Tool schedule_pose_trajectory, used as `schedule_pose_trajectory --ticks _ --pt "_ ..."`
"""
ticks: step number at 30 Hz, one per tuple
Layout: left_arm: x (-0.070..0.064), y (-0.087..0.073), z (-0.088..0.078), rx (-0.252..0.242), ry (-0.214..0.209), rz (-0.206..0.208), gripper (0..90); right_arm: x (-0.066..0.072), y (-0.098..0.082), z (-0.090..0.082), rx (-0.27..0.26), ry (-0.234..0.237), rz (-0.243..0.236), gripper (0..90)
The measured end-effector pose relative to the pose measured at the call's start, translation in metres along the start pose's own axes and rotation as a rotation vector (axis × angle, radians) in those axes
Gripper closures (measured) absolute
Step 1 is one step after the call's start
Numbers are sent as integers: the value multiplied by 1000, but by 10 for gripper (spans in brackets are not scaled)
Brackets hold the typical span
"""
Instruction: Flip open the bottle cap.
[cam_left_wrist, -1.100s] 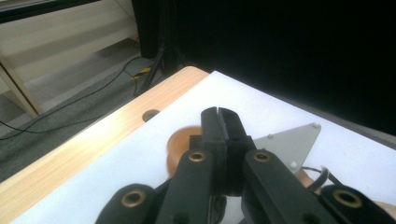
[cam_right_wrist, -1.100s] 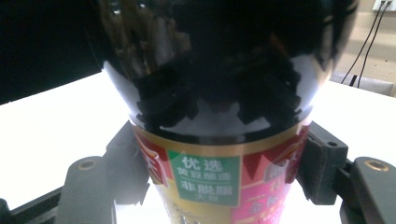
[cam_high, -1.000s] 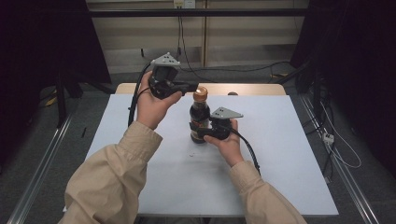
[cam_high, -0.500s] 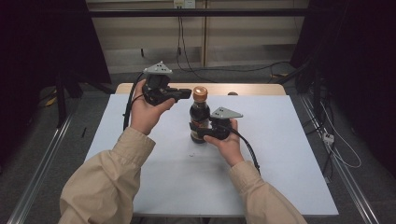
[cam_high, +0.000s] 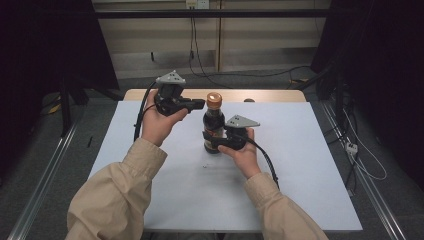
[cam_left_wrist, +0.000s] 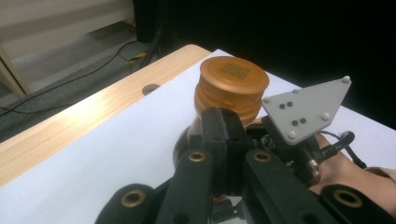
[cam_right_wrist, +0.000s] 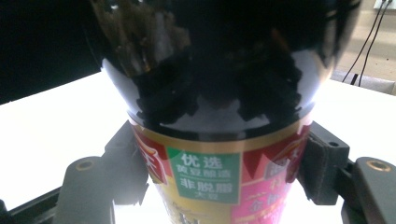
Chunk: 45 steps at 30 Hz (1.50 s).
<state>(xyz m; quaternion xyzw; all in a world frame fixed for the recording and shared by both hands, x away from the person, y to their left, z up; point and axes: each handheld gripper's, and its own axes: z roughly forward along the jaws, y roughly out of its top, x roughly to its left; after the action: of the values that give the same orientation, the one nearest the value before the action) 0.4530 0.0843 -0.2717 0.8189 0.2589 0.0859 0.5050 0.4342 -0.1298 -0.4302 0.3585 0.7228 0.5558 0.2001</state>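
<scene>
A dark sauce bottle (cam_high: 214, 125) with an orange cap (cam_high: 214, 99) stands upright mid-table. My right gripper (cam_high: 215, 143) is shut on its labelled lower body; in the right gripper view the pads (cam_right_wrist: 322, 168) press both sides of the bottle (cam_right_wrist: 210, 140). My left gripper (cam_high: 201, 104) is held level just left of the cap, shut with nothing between its jaws. In the left gripper view its closed fingertips (cam_left_wrist: 223, 126) sit just below and in front of the cap (cam_left_wrist: 232, 84), a small gap apart. The right gripper's grey plate (cam_left_wrist: 306, 109) shows behind.
A white sheet (cam_high: 300, 165) covers the table, with a bare wooden strip (cam_high: 270, 95) along the far edge holding a small round hole (cam_high: 248, 100). Cables lie on the floor behind and to the right. A tiny speck (cam_high: 209, 164) lies in front of the bottle.
My left gripper has sunk a little and drawn back to the left from the cap. The right gripper and the bottle have stayed put.
</scene>
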Motion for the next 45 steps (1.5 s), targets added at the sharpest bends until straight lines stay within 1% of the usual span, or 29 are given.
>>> schedule_pose_trajectory --ticks 8,16,25,29,34,43,45 --pt "0 1 3 9 -2 7 900 1 -1 0 1 -4 -1 301" --pt "-1 2 4 7 -2 14 900 0 -1 0 -5 -4 -3 301" --pt "1 2 5 10 -12 6 900 0 -2 1 -3 -5 -3 301" --pt "1 3 5 -2 -20 -4 900 0 -2 0 -2 -6 -4 301" --pt "1 4 6 -9 -21 -1 900 0 -3 1 -1 -5 -2 301" --pt "1 6 6 -6 -22 -7 900 -1 -3 1 -2 -4 -1 301" --pt "1 7 6 0 -19 -1 900 -1 -3 1 -1 -4 -1 301"
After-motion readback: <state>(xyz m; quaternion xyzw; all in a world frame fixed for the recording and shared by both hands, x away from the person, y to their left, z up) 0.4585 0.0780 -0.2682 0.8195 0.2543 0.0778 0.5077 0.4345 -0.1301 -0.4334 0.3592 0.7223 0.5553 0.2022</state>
